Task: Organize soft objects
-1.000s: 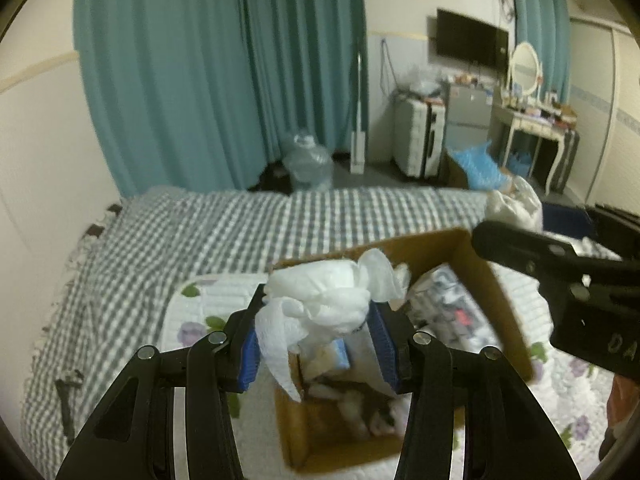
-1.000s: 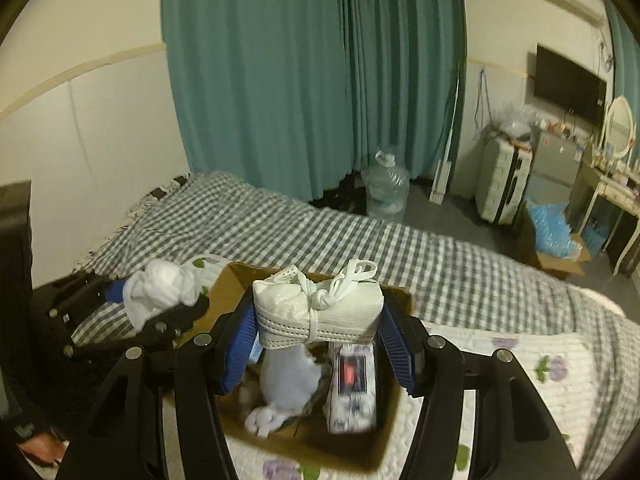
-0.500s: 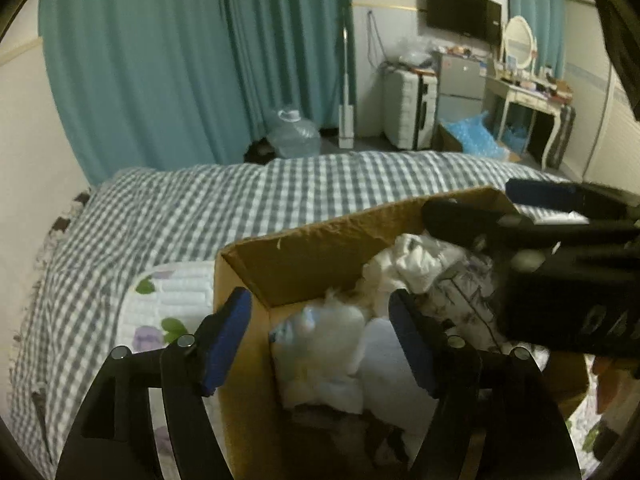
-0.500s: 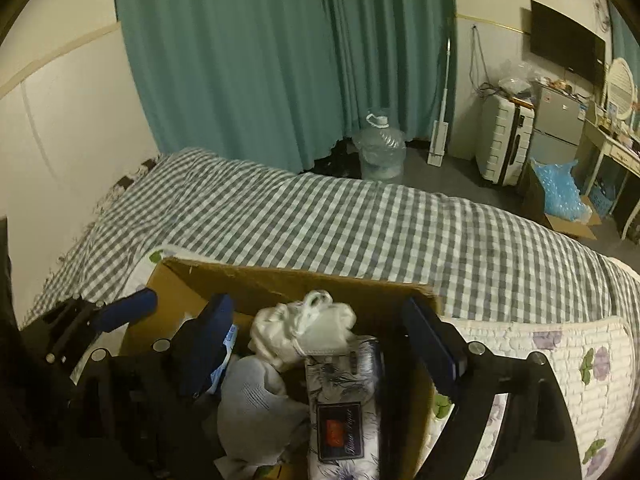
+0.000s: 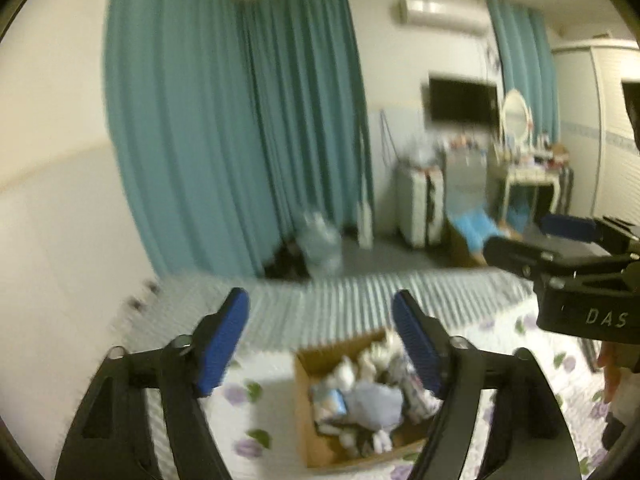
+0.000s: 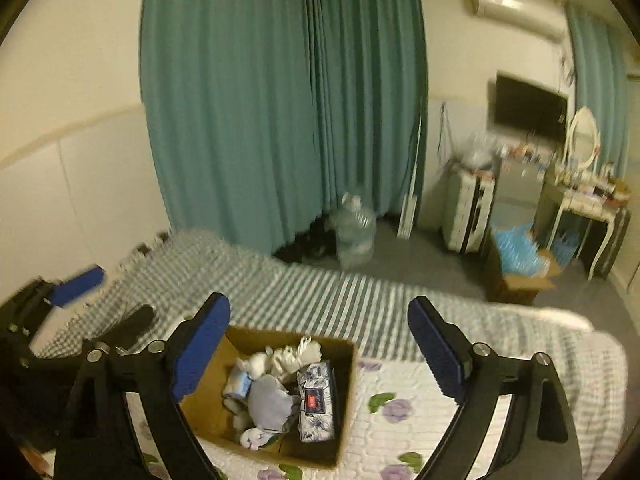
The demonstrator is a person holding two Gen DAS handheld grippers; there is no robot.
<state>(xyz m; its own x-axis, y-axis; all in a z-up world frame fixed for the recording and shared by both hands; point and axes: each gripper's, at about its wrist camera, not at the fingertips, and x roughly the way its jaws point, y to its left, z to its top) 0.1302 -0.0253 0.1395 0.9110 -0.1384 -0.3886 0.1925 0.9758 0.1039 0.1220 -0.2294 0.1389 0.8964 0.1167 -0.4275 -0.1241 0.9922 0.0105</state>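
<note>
A brown cardboard box (image 6: 344, 392) sits on the flowered quilt (image 6: 404, 408) of the bed. It holds several soft things: white cloth bundles (image 6: 296, 354), a grey-blue cloth (image 6: 270, 400) and a floral tissue pack (image 6: 316, 398). My right gripper (image 6: 320, 360) hangs high above the box, its jaws opening with nothing between them. The left gripper (image 5: 320, 344) is also raised over the box (image 5: 312, 436), its jaws opening and empty. Each gripper shows at the edge of the other's view, the right gripper (image 5: 560, 240) and the left gripper (image 6: 72, 284).
A grey checked bedspread (image 6: 304, 292) covers the far side of the bed. Beyond it stand teal curtains (image 6: 256, 100), a water jug (image 6: 354, 232), a white suitcase (image 6: 466, 216), an open carton with blue plastic (image 6: 518, 264) and a dressing table (image 6: 580, 196).
Both grippers let go of their white bundles, which now lie in the box. Both jaws spread wide and both grippers rose well above the box.
</note>
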